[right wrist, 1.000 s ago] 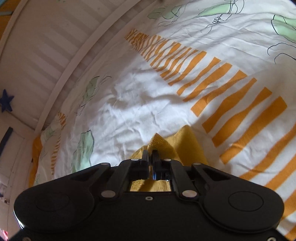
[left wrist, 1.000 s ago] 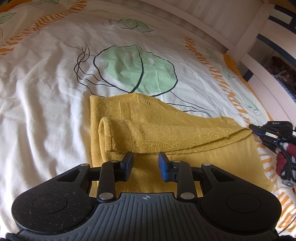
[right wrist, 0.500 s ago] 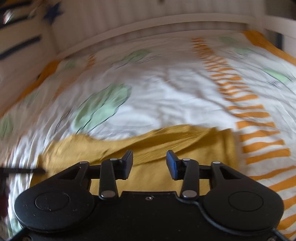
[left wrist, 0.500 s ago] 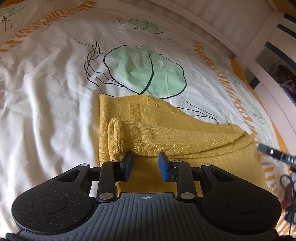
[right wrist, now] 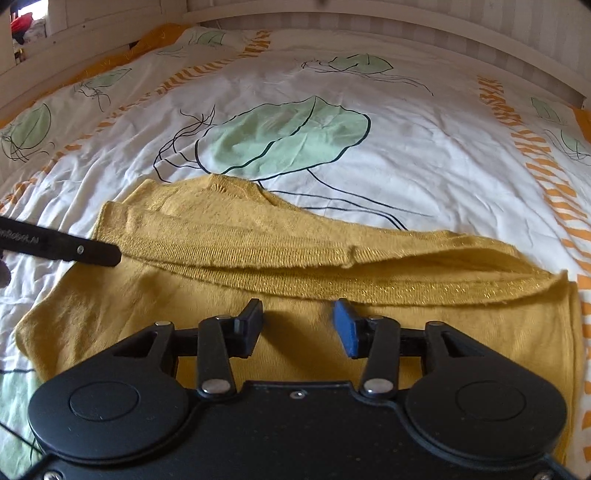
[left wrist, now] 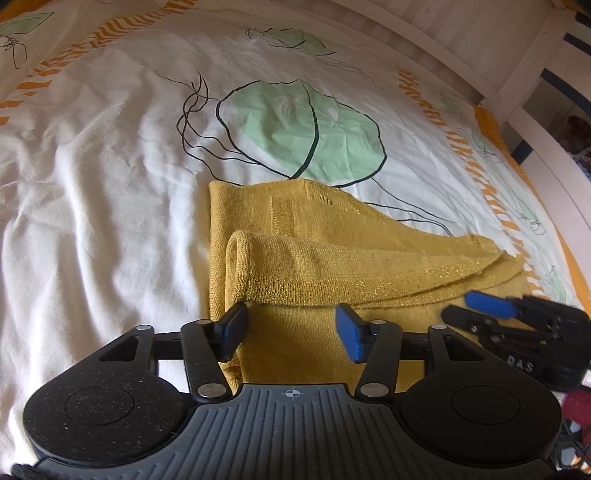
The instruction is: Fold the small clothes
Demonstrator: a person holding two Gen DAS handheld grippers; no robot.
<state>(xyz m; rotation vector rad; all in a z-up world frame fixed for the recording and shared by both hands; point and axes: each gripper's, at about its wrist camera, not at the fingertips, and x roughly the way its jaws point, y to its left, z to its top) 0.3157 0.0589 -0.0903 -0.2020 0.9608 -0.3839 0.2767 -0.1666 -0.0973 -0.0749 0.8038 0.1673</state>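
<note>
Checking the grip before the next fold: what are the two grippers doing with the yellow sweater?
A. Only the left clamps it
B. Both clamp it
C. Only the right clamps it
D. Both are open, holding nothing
D: the left gripper and the right gripper both have their jaws spread apart above the yellow sweater, with no cloth between them.

Bed point(left wrist: 92, 177): carrying a rumpled white duvet cover printed with green leaves, black line stems and orange striped bands.
Bed frame point(right wrist: 369, 14): white slatted rail running along the far edge.
Lying on bed: a yellow knit garment point(left wrist: 295, 266), partly folded, its far edge overlapping the large green leaf point(left wrist: 303, 129).
</note>
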